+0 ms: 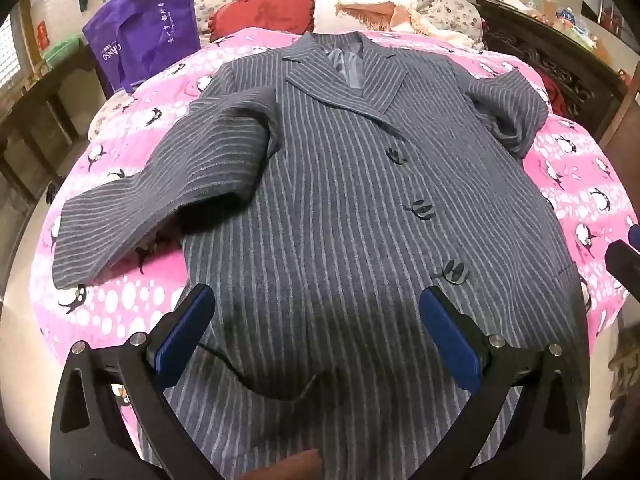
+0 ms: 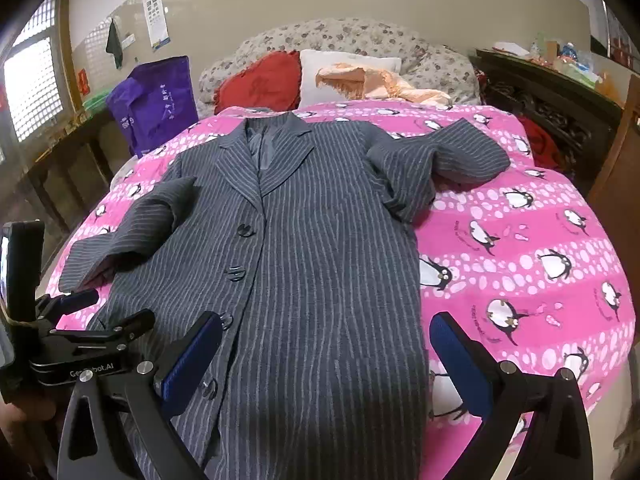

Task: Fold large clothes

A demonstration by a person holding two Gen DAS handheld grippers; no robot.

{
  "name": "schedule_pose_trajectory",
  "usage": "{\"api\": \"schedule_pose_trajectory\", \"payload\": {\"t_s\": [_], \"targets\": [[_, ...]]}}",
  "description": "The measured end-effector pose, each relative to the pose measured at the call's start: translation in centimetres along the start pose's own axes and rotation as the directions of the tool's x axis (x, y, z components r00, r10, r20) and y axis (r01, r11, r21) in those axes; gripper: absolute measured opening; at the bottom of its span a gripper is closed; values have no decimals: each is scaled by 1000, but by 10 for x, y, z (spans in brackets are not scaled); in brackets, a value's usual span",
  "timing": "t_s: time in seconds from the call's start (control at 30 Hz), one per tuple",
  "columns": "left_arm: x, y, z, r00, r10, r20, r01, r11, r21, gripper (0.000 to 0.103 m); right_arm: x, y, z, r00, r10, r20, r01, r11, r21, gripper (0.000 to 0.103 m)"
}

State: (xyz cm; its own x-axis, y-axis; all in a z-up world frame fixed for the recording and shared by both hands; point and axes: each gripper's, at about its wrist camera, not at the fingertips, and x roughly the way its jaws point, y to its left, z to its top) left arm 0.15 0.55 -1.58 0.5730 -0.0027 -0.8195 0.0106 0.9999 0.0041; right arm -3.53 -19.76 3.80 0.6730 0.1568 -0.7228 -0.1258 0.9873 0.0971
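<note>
Left wrist view: bed with pink penguin quilt (image 1: 132, 184). Purple tote bag (image 1: 144, 36) stands off the far-left corner, red cushion (image 1: 264, 10) and white pillow (image 1: 360, 0) with a peach cloth (image 1: 384, 14) at the head, dark carved cabinet (image 1: 548, 52) along the right. Nothing lies on the coat. Grey pinstriped coat (image 1: 340, 184) is laid flat, front up, three dark buttons down the front, lapels open over a grey lining. Its long axis runs from the near edge to the pillows, collar at the far end. Sleeve on the image left angles out and down toward the near-left; the other is bunched and folded near the shoulder. Left gripper (image 1: 316, 304) hangs over the hem, fingers spread wide, holding nothing. A dark shape at the right edge is probably the other tool, too cropped to be sure.

Right wrist view: same bed, tote bag (image 2: 156, 108), cushion (image 2: 260, 80), pillow (image 2: 348, 68), cabinet (image 2: 552, 104). Coat (image 2: 312, 240) sits left of centre on the quilt (image 2: 520, 248), collar away, hem nearest. Right gripper (image 2: 326, 334) is over the coat's right hem edge, fingers wide apart, empty. Left gripper (image 2: 104, 310) shows at low left by the sleeve cuff.
</note>
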Motion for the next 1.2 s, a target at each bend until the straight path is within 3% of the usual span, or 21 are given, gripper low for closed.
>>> {"api": "schedule_pose_trajectory", "payload": {"t_s": [0.13,0.3,0.4,0.67,0.87,1.03,1.2], "targets": [[-2,-1,-1,1000,-1,-3,1,1000,2,103,-7,0,-1,1000,-11,25,12,1000,-14,103],[-2,-1,-1,1000,5,-4,-5,1000,1,103,-21,0,-2,990,-12,144,9,1000,19,103],[1,-1,-1,1000,10,-6,-10,1000,2,103,-7,-3,0,999,5,49,-5,1000,18,103],[13,-4,-5,999,19,-34,-18,1000,11,103,14,-7,-11,998,-18,-52,20,999,30,103],[20,-6,-6,999,25,-48,-25,1000,7,103,21,-3,-15,997,-19,-73,20,1000,8,103],[25,-7,-7,998,29,-62,-29,1000,8,103,21,2,-13,999,-17,-35,17,1000,-12,103],[31,-7,-5,997,30,-71,-29,1000,9,103,28,3,-10,999,29,-41,-29,1000,2,103]]}}
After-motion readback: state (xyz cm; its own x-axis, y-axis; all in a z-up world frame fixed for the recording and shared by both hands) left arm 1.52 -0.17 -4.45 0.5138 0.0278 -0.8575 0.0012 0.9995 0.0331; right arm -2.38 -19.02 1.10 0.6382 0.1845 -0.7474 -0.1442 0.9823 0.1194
